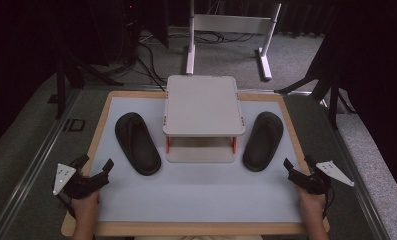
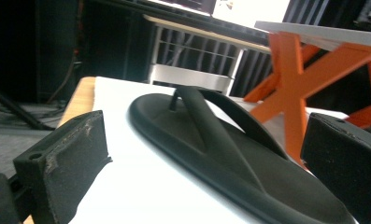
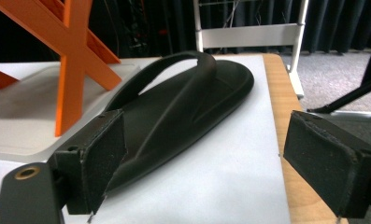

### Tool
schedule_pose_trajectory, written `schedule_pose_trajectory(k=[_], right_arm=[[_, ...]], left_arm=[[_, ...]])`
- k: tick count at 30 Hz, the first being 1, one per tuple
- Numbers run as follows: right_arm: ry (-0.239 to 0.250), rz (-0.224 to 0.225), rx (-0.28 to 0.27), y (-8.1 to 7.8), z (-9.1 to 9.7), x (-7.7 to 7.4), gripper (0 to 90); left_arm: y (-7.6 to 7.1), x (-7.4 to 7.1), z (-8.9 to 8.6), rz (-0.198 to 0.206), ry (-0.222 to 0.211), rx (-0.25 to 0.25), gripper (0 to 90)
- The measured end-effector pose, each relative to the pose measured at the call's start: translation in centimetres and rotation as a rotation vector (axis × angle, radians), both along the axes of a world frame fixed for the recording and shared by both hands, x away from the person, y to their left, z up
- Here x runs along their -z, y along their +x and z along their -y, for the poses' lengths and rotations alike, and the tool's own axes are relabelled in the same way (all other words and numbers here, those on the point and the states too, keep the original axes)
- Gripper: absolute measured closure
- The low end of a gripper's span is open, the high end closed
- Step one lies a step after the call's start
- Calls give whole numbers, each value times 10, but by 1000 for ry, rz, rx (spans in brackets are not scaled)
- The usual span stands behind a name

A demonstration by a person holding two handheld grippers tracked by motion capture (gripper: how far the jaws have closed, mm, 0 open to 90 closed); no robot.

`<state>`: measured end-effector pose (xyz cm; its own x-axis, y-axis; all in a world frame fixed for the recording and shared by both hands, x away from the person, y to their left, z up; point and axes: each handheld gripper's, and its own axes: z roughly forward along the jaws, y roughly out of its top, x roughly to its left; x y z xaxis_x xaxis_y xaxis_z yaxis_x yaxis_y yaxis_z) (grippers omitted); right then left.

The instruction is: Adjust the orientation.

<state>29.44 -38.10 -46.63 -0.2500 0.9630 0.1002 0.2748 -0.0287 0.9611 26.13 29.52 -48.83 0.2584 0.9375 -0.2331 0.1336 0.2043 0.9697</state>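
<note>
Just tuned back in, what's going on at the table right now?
A person holds a gripper in each hand at the near edge of the table. The left gripper points at the left flip-flop, the right gripper at the right flip-flop. Both stand open and hold nothing. The flip-flops lie flat, strap side up, on either side of a small two-level rack with orange legs. Nothing has been picked up yet.

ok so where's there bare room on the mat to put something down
The widest free patch is the near strip of the white mat, between the left hand-held gripper and the right hand-held gripper, in front of the two-tier stand. Crowded: the middle band, where the left flip-flop and right flip-flop flank the stand closely.
</note>
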Motion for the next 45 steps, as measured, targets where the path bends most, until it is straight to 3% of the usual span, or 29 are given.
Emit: schedule_pose_trajectory(k=[6,10,15,19,30,36,39,40,41,45], right_arm=[[-31,-13,-14,1,-4,0,126],[-31,-15,-13,0,-5,0,126],[-56,-28,-20,1,-8,0,126],[-64,-33,-36,1,-10,1,126],[-65,-42,-50,2,-11,1,127],[-63,-47,-56,2,-11,1,131],[-67,-50,-59,3,-12,1,131],[-67,-50,-59,3,-12,1,131],[-69,-49,-62,2,-12,1,131],[-72,-51,-63,3,-13,1,132]], left_arm=[[-3,1,-5,5,-49,-11,12],[-1,0,-6,-20,-56,36,13],[6,-3,-3,-94,-26,61,13],[10,-7,-1,-159,35,97,21],[20,-31,3,-262,126,185,21],[30,-49,5,-351,182,201,21],[37,-57,6,-429,207,217,20],[37,-57,6,-429,207,217,21],[40,-62,6,-464,222,225,21],[46,-70,8,-527,252,242,21]])
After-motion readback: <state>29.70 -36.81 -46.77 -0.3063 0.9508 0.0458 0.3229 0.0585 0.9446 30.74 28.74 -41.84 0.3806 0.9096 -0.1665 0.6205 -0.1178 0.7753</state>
